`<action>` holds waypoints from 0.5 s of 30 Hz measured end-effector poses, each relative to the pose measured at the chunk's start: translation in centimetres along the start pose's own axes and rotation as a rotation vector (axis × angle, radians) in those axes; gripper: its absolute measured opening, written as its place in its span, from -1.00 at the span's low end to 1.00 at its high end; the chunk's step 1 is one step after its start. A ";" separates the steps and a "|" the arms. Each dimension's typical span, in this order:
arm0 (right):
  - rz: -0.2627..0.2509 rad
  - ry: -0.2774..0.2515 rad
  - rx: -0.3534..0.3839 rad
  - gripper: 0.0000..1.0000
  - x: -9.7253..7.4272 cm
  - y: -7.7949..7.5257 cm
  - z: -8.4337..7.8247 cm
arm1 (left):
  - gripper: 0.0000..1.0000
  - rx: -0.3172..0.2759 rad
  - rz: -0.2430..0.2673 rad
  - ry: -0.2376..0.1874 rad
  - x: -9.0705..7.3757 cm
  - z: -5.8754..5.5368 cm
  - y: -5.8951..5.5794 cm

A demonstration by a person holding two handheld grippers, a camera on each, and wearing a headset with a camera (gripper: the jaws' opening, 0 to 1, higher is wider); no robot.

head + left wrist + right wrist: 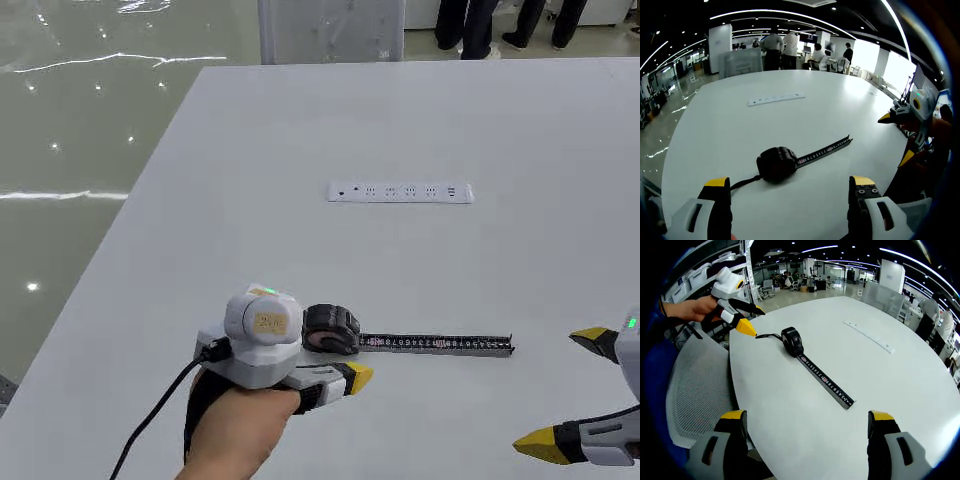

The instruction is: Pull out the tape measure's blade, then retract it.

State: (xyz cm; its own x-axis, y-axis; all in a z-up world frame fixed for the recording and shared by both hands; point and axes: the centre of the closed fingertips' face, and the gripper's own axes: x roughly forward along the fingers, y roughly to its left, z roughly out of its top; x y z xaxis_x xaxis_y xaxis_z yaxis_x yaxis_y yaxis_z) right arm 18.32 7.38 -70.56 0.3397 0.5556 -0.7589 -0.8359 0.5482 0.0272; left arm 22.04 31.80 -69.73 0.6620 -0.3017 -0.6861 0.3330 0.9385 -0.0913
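A black tape measure (331, 329) lies on the white table (400, 130), its blade (437, 344) drawn out to the right and lying flat. In the left gripper view the case (777, 162) sits ahead of the open jaws, with the blade (825, 150) running away to the right. My left gripper (335, 378) is held just left of the case, open and not touching it. My right gripper (565, 395) hovers open at the lower right, short of the blade's tip. The right gripper view has the case (792, 341) and blade (826, 380) ahead of its jaws.
A white power strip (400, 192) lies flat further back on the table. A short black strap (742, 183) trails from the case toward the left gripper. People stand beyond the far edge. The table's left edge (110, 230) drops to a glossy floor.
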 end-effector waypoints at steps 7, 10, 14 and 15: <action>0.028 0.030 -0.028 0.93 1.4 -0.6 -0.2 | 0.88 -0.031 -0.008 0.004 1.7 -0.1 -0.1; 0.036 0.040 -0.041 0.93 1.8 -1.0 -0.2 | 0.88 -0.036 -0.004 0.010 2.3 -0.3 -0.1; 0.049 0.058 -0.061 0.91 2.5 -1.6 -0.2 | 0.87 -0.042 0.008 0.009 3.0 -0.3 0.0; 0.053 0.063 -0.066 0.91 2.7 -1.7 -0.3 | 0.87 -0.044 0.007 0.016 3.3 -0.4 0.0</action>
State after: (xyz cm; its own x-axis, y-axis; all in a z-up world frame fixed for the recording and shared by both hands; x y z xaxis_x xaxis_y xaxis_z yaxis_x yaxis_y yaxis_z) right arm 20.56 7.77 -72.84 0.2684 0.5407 -0.7972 -0.8792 0.4757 0.0267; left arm 23.91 30.88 -72.31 0.6534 -0.2931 -0.6979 0.2988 0.9470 -0.1180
